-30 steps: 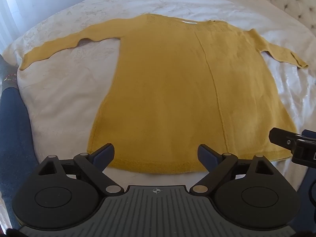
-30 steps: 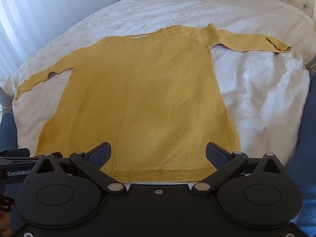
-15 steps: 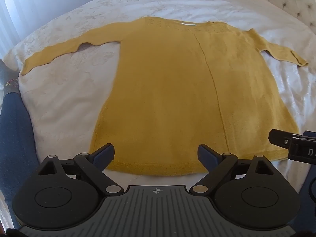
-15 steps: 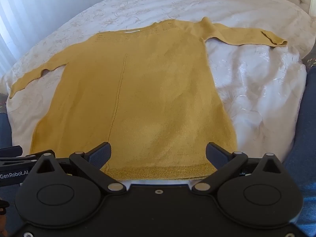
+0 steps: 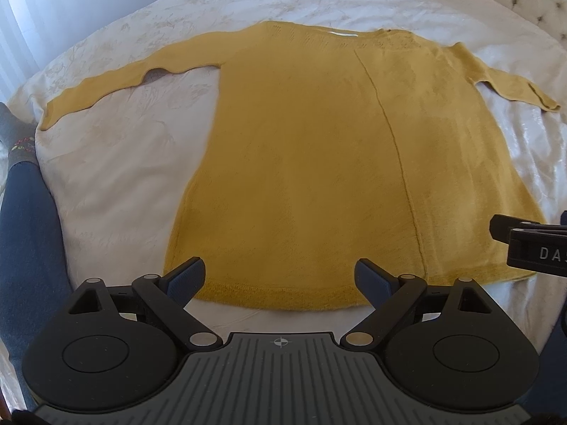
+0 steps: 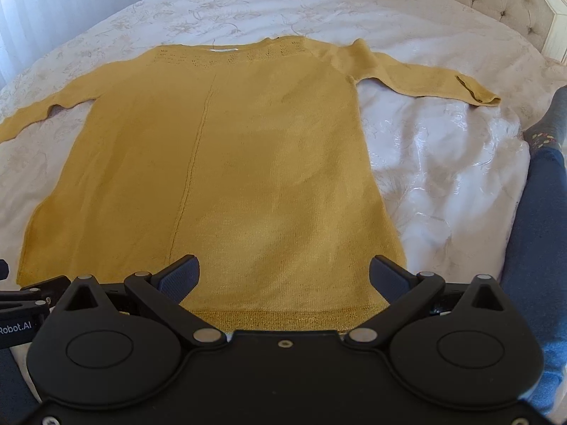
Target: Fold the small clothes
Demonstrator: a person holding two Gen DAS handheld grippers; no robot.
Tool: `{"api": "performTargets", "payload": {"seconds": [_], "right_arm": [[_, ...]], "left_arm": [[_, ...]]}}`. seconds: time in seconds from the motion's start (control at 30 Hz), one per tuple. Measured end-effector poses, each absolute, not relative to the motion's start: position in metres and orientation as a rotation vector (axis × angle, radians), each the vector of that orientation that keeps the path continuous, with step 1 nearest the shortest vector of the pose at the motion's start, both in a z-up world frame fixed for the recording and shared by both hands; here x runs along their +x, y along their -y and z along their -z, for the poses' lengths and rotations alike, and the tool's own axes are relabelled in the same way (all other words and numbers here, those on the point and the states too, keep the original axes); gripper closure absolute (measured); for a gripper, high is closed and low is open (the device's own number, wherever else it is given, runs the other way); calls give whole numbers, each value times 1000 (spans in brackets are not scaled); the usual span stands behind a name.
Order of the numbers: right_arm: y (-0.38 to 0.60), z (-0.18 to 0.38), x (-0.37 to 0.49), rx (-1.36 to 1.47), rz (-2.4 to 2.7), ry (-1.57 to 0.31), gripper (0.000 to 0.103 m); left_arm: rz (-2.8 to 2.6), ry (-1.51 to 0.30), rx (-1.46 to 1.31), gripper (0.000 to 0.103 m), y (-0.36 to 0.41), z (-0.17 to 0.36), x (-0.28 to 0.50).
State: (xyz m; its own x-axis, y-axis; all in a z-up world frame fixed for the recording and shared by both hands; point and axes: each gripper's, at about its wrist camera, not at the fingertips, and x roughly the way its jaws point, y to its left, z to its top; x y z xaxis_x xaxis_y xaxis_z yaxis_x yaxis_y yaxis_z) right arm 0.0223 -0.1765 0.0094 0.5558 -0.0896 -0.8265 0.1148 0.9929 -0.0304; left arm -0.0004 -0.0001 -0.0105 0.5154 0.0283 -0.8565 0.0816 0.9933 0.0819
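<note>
1. Your yellow knitted sweater lies flat on the bed's white bedspread, hem toward you and neckline toward the far side.
2. Both sleeves are spread outward: the left sleeve runs out toward the bed's left edge, and the right sleeve reaches toward the tufted headboard side, its cuff slightly turned over.
3. A raised seam runs down the body of the sweater from neckline to hem.
4. Your left hand-held gripper hovers just above the near hem with its jaws spread wide, holding nothing; its blue-padded fingertips sit over the left half of the hem.
5. Your right hand-held gripper is likewise released, jaws wide apart and empty, positioned over the right part of the hem, where the ribbed hem band shows between the fingers.
6. Each gripper appears at the edge of the other's view, so the two are side by side along the hem.
7. Your legs in blue trousers flank the bedspread, with a grey patterned sock at the left edge and another on the right.
8. Small objects stand on a surface beyond the far end of the bed, too small to identify.
</note>
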Motion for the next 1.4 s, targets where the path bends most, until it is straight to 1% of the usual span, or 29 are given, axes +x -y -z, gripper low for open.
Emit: {"api": "performTargets", "payload": {"seconds": [0.2, 1.4], "right_arm": [[164, -14, 24, -42, 93, -950, 2], [162, -13, 27, 22, 39, -971, 2]], "left_arm": [[31, -1030, 118, 11, -1, 11, -1], [22, -1044, 124, 11, -1, 13, 7]]}}
